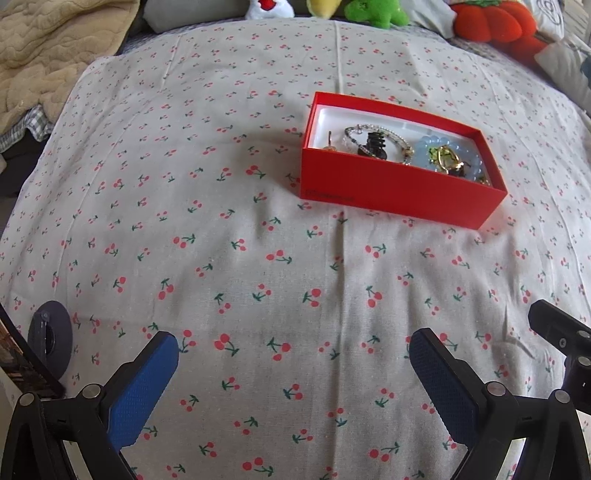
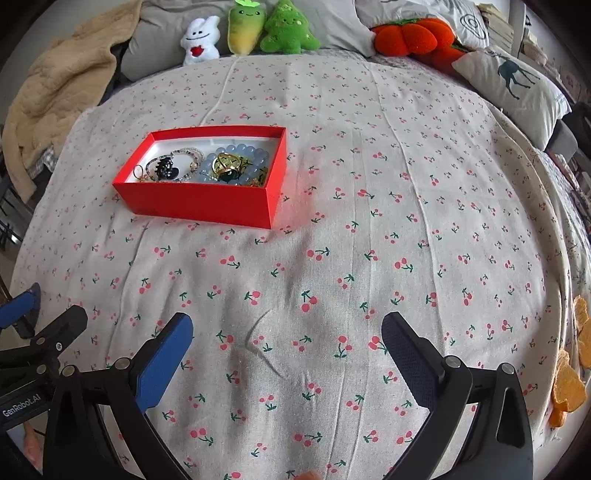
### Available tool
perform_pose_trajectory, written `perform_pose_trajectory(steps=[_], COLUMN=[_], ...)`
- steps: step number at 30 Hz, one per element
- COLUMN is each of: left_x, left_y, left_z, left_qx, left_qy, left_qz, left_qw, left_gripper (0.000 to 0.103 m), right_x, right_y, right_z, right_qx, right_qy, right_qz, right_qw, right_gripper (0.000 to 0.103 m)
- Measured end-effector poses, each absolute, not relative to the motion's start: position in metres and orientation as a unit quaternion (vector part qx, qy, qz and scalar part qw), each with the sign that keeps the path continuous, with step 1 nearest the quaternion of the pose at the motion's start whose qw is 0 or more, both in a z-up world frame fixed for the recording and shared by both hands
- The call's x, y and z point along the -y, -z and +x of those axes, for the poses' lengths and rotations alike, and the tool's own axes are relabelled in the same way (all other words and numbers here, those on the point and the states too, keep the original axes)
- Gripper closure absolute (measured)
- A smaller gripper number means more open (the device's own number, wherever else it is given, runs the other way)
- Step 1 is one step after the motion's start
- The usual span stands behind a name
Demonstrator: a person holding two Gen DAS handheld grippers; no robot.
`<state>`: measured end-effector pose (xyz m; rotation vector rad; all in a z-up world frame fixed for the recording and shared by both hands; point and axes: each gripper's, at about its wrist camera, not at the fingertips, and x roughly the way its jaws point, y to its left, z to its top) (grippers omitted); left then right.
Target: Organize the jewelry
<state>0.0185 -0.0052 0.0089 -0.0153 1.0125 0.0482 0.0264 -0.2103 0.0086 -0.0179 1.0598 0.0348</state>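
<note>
In the left wrist view, the left gripper (image 1: 293, 345) sits at the bottom of the frame with its blue-padded fingers (image 1: 142, 387) spread wide and nothing between them, over a cherry-print cloth (image 1: 221, 258). Right of centre in the upper half lies an open red box (image 1: 400, 192) with a white lining, resting on the cloth and well apart from the gripper. Inside it, from left to right, are a small gold ring (image 1: 329, 142), a beaded bracelet (image 1: 376, 138) looped around a black hair claw (image 1: 372, 144), and a pale blue bead bracelet (image 1: 430, 146) with a gold ornament (image 1: 445, 157) lying on it; smaller gold bits at the box's right end are too tangled to name. In the right wrist view, the right gripper (image 2: 287, 326) is likewise released, its fingers (image 2: 164, 363) parted wide over bare cloth at the bottom. The red box (image 2: 201, 201) lies in the upper left of the frame, with the same jewelry piled inside. Part of the left gripper (image 2: 22, 314) shows at the lower left edge. Along the top stand a white bunny plush (image 2: 199, 40), a yellow-green plush (image 2: 246, 26), a green tree plush (image 2: 288, 29) and an orange pumpkin plush (image 2: 413, 37), with a deer-print pillow (image 2: 513, 85) at the upper right.
</note>
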Motion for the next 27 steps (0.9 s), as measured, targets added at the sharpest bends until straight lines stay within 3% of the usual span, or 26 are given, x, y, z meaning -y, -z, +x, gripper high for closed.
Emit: perform_pose_trajectory(steps=[27], left_x=[0.0141], left_y=[-0.0054], left_z=[0.0233], left_qx=[-0.493], left_qy=[-0.014], left_qz=[0.007], left_qw=[0.87], left_gripper=[0.001], right_x=[0.2042], right_y=[-0.0037], right_z=[0.0283], right_qx=[-0.514], right_qy=[-0.022], right_qz=[0.0], right_qw=[0.858], right_gripper=[0.0])
